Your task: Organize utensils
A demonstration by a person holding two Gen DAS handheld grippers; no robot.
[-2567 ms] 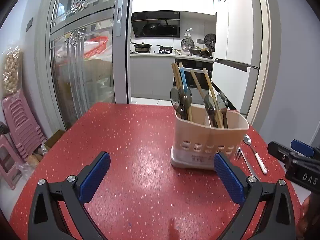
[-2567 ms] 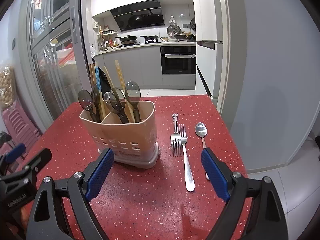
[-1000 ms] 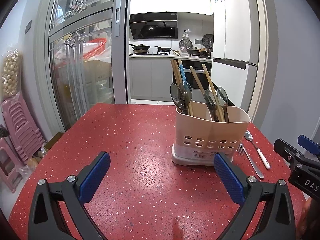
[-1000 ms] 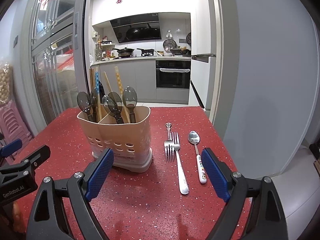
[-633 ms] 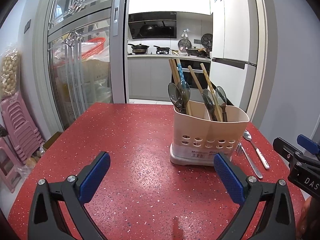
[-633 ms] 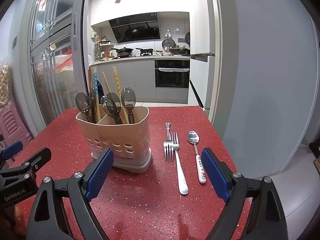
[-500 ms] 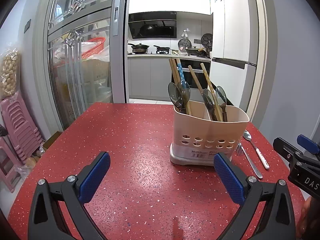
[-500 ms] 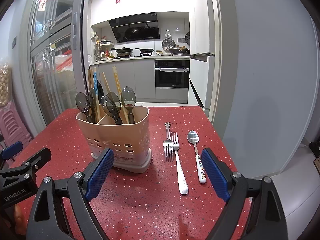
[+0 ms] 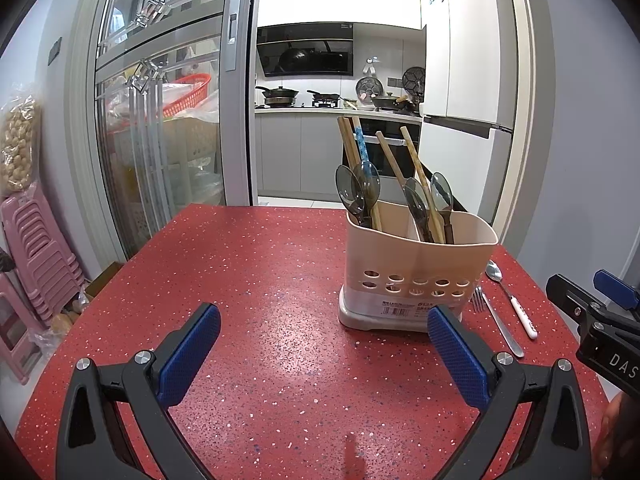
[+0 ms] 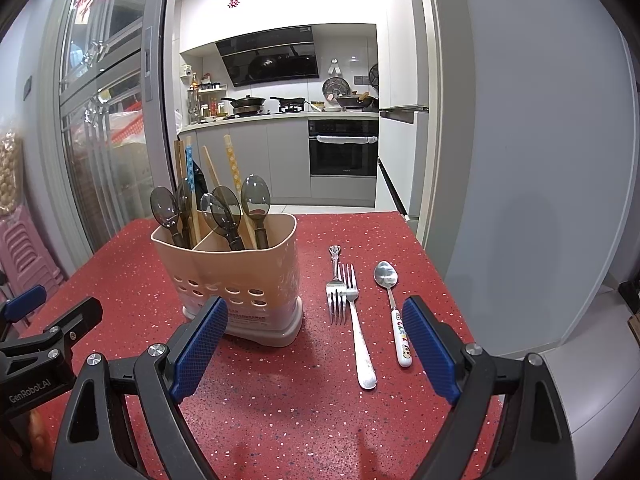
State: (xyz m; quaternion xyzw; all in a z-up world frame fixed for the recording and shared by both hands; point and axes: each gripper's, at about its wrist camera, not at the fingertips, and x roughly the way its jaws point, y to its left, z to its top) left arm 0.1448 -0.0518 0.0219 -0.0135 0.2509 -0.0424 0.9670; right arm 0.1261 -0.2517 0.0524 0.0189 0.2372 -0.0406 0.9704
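Red speckled stone makes up the surface (image 10: 280,408), which stands in front of an open doorway to a white kitchen with a black range hood and pans on the hob. Glass sliding doors run along the left side, and a stack of pink plastic stools (image 9: 28,248) sits on the floor beside them.

On the surface stands a beige utensil holder (image 10: 240,280) with a row of oval holes near its base and a divider splitting it into two compartments. Both compartments hold dark translucent spoons (image 10: 224,210) standing bowl-up, and chopsticks (image 9: 358,160) that lean to the left.

Just right of the holder, three loose pieces lie flat on the surface. A small fork (image 10: 335,284) and a longer fork (image 10: 358,336) lie side by side, touching or nearly so, pointing opposite ways. A spoon with a white patterned handle (image 10: 394,312) lies a little to their right, apart from them, bowl toward the kitchen.

The right gripper (image 10: 316,354) hovers above the near edge of the surface with its blue pads spread wide and nothing between them; the forks and the spoon lie beyond its jaws. The left gripper (image 9: 324,354) also stands wide and empty, over bare surface to the left of the holder.
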